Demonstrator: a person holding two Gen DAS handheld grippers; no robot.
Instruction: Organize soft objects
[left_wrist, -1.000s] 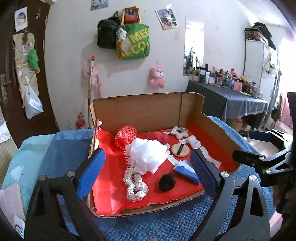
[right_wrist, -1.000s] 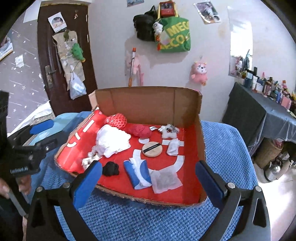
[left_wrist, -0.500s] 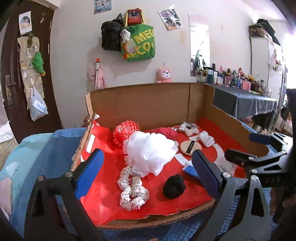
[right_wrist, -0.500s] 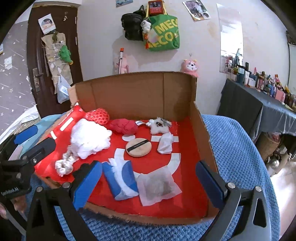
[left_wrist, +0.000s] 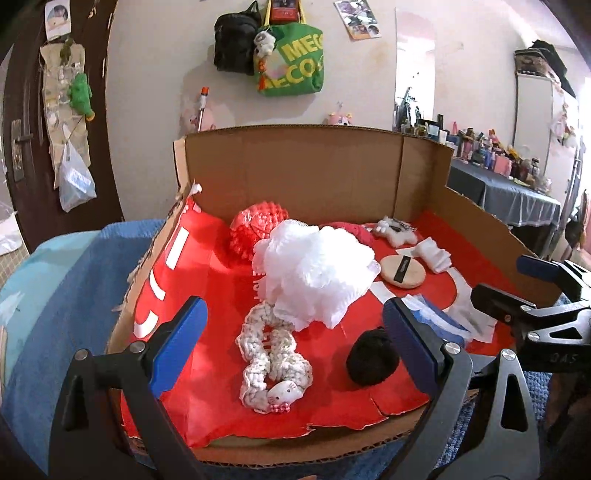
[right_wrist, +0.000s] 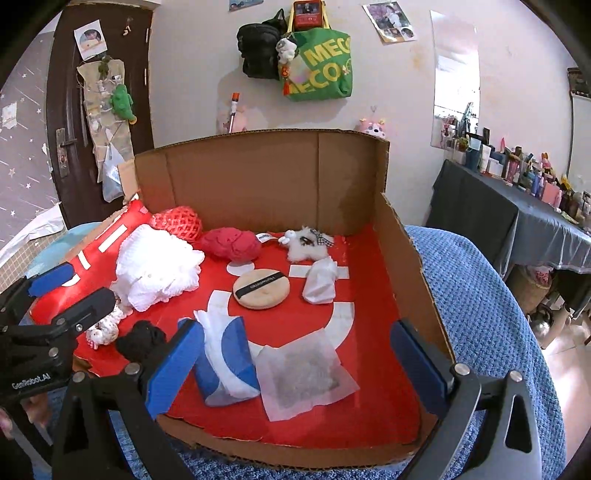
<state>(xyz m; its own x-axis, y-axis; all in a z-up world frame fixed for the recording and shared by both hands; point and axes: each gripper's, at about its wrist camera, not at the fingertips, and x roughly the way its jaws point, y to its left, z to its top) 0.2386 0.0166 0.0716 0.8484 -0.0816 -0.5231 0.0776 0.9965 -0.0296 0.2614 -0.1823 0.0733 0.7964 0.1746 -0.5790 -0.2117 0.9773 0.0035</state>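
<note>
While both spread, white scrunchie (left_wrist: 271, 354) between left claw (left_wrist: 291, 343) fingers.

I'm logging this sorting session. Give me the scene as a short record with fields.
container: open cardboard box with red lining, on a blue blanket
left side: white mesh pouf, crocheted cat-face strip, black ball
back: red net ball, red knit lump, white fluffy toy
middle: tan powder puff, white cloth bundle
front: blue-and-white pack, translucent sachet
left tongs: open, empty
right tongs: open, empty
</note>
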